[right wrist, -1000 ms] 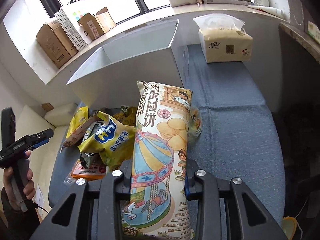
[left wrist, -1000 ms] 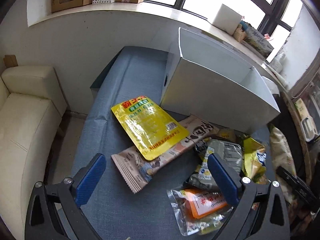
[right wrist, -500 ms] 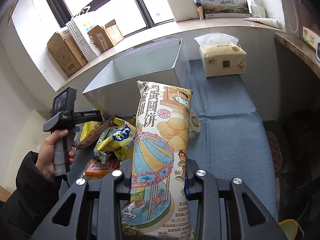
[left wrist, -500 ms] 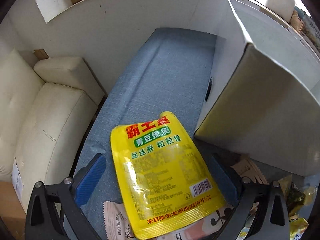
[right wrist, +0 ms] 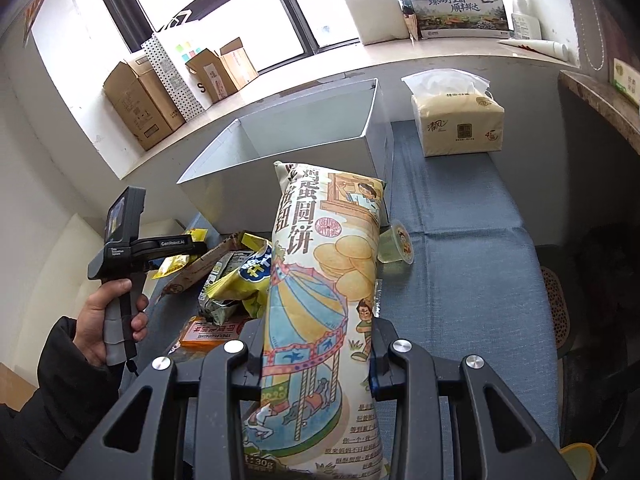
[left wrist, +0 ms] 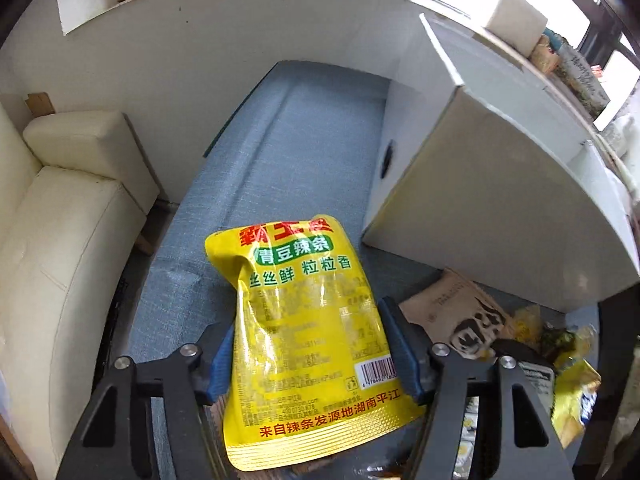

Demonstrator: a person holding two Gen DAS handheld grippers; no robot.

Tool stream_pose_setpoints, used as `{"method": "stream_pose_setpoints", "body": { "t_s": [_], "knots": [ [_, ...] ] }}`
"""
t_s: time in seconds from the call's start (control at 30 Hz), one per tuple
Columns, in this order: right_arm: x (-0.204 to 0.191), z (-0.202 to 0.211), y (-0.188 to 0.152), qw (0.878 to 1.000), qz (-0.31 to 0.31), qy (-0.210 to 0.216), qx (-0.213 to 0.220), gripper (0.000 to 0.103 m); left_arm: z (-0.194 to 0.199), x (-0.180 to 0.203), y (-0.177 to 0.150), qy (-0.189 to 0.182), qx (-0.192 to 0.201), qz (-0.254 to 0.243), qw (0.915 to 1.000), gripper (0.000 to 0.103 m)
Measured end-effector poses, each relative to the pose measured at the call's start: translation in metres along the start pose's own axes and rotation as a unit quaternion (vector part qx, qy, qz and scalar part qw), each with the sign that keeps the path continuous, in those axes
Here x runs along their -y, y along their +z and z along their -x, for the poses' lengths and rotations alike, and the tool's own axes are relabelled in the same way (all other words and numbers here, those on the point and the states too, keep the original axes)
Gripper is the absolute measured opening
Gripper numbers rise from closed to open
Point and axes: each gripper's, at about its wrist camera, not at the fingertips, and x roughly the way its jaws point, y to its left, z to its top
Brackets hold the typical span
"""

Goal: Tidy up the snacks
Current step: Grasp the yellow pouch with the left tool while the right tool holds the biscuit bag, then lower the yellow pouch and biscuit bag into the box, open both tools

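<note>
Left gripper (left wrist: 308,354) is clamped on the flat yellow foil pouch (left wrist: 304,320), right gripper (right wrist: 316,354) on the tall illustrated biscuit bag (right wrist: 324,292). Both packs are clear of the near snack pile. Carry each over the far open white cardboard box (right wrist: 304,148), lower past the rim, then release

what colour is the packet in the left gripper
Bright yellow packet with red and green lettering, clearest in the left wrist view.
</note>
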Motion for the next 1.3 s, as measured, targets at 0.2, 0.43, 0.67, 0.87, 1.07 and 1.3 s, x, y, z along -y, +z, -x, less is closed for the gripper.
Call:
{"method": "stream_pose_setpoints", "body": {
  "t_s": [0.2, 0.43, 0.67, 0.87, 1.07, 1.3],
  "knots": [
    [-0.014, 0.003, 0.005, 1.0, 0.01, 0.007, 0.009, 0.037, 0.058, 0.005, -0.013, -0.058, 0.058, -0.044, 0.9956, 0.07],
    [-0.025, 0.003, 0.04, 0.999, 0.012, 0.014, 0.035, 0.037, 0.116, 0.057, 0.012, -0.112, 0.113, -0.134, 0.9781, 0.07],
    [-0.034, -0.025, 0.119, 0.998, 0.019, 0.001, 0.052, 0.037, 0.12, 0.124, 0.075, -0.123, 0.126, -0.206, 0.9626, 0.071],
    [-0.034, -0.075, 0.183, 0.998, 0.034, -0.044, 0.037, 0.037, 0.078, 0.154, 0.12, -0.097, 0.107, -0.243, 0.9592, 0.071],
    [-0.024, -0.129, 0.206, 0.992, 0.066, -0.105, -0.005, 0.038, 0.026, 0.145, 0.139, -0.054, 0.082, -0.242, 0.9652, 0.086],
    [-0.012, -0.134, 0.2, 0.986, 0.079, -0.143, 0.015, 0.096, 0.023, 0.119, 0.133, -0.053, 0.075, -0.225, 0.9701, 0.103]
  ]
}}
